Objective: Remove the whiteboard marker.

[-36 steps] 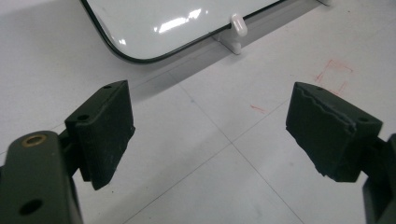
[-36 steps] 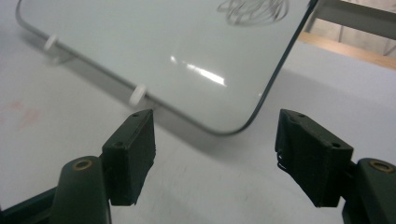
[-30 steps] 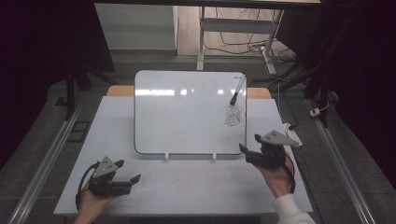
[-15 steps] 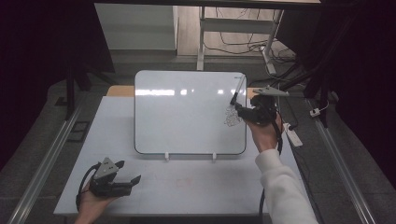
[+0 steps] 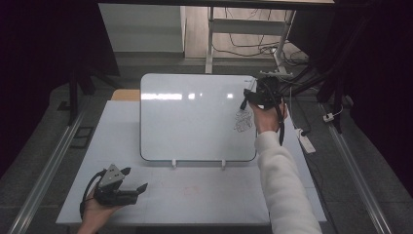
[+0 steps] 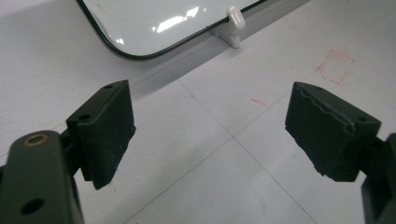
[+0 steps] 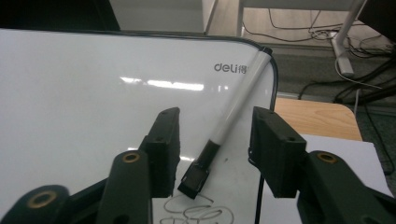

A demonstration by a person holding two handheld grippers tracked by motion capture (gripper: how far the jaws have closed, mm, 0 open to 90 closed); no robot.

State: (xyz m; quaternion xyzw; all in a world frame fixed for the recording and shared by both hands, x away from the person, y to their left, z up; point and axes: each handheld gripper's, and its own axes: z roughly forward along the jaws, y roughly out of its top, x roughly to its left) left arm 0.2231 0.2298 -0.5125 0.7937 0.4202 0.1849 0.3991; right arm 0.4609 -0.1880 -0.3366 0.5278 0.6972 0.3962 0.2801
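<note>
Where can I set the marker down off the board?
The bare white tabletop in front of the whiteboard, between the left gripper and the white sleeve, is free. The board's right edge is crowded: marker pen, right gripper, scribble.

A glossy whiteboard (image 5: 195,117) reflects ceiling light, resting on a matt white table (image 5: 204,195). The gripper pads (image 6: 109,133) look like rough, matt black rubber. A wooden panel (image 7: 317,119) lies behind.

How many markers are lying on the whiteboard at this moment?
1. The marker lies along the right edge of the whiteboard, between the open jaws of the right gripper. Others may be hidden.
</note>
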